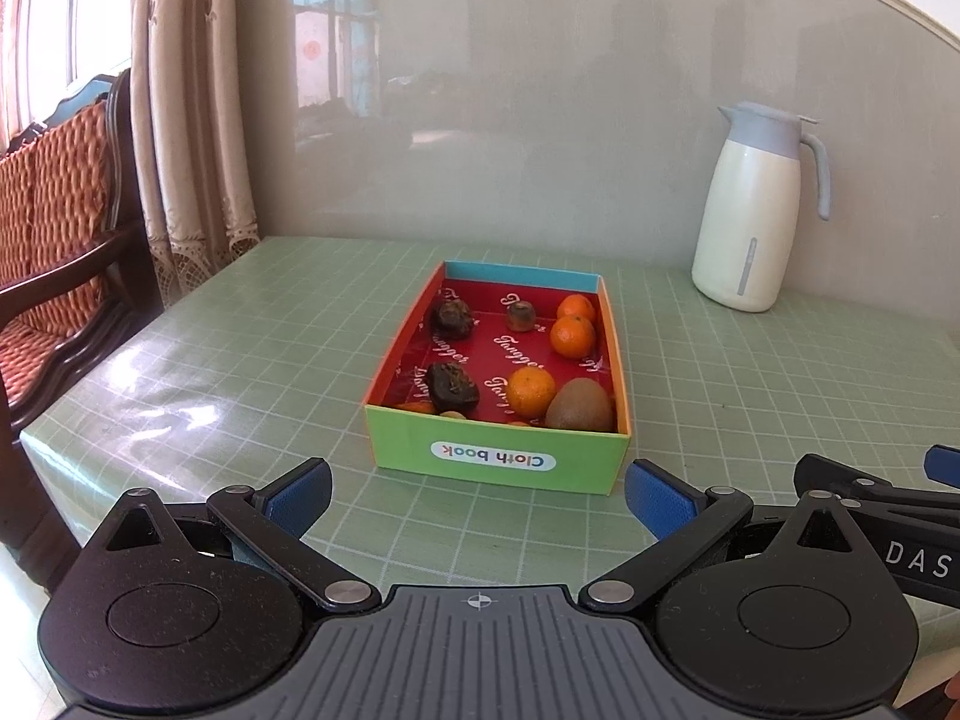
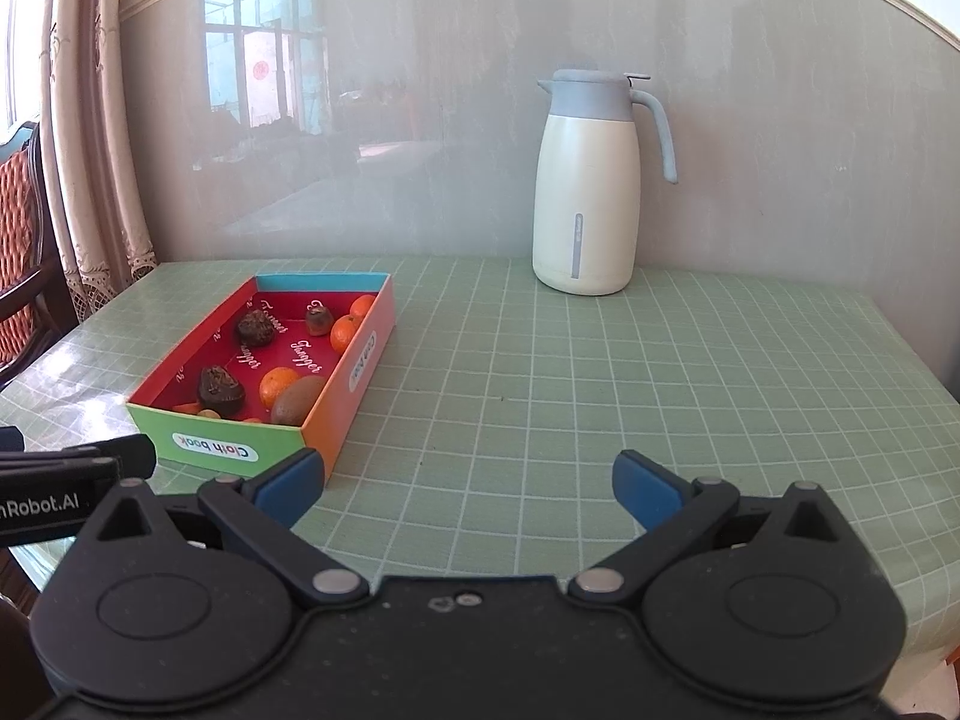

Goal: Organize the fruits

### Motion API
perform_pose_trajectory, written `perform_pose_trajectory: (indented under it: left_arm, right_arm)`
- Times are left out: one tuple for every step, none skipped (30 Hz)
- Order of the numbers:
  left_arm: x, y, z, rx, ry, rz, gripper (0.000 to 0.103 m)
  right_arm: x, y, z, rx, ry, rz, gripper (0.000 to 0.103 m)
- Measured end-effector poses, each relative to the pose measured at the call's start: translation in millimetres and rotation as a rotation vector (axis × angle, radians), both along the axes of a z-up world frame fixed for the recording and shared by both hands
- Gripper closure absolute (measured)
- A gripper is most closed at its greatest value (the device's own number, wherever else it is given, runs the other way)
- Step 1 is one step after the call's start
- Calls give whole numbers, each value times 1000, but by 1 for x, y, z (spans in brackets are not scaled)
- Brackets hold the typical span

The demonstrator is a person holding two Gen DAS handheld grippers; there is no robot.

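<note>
- One box on the green checked table, with a green near wall that says "Cloth book" and a red floor inside.
- Three oranges in the box: one near, two far on the right side, touching each other.
- One brown kiwi in the near right corner, touching the near orange.
- Two big dark lumpy fruits on the left side, one near, one far.
- One small dark fruit far in the middle.
- A few little bits by the near wall, too hidden to name.
- One white jug with a grey lid, far right on the table, well apart from the box.
- Two grippers: left gripper just before the box, blue pads wide apart, holding nothing.
- Right gripper over bare table, right of the box, pads wide apart too, holding nothing.
</note>
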State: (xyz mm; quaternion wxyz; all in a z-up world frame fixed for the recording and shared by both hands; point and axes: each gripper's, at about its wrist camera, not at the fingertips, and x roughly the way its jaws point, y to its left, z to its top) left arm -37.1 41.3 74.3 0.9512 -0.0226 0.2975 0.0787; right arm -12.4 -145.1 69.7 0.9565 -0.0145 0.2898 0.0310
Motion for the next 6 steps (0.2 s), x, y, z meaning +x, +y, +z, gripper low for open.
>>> perform_pose_trajectory:
  left_arm:
    - [0, 0, 0, -4, 0, -1, 0]
    - [-1, 0, 0, -15, -7, -1, 0]
    - [-2, 1, 0, -23, -20, 0, 0]
    - [-3, 1, 1, -24, -27, 0, 0]
    - [-3, 1, 1, -22, -28, -4, 0]
    - [-2, 1, 2, -20, -27, -7, 0]
  right_arm:
    - [0, 0, 0, 1, -1, 0, 0]
    - [0, 0, 0, 2, -2, 0, 0]
    - [0, 0, 0, 3, -2, 0, 0]
    - [0, 0, 0, 3, -2, 1, 0]
    - [0, 0, 0, 3, -4, 1, 0]
    - [1, 0, 0, 2, -4, 0, 0]
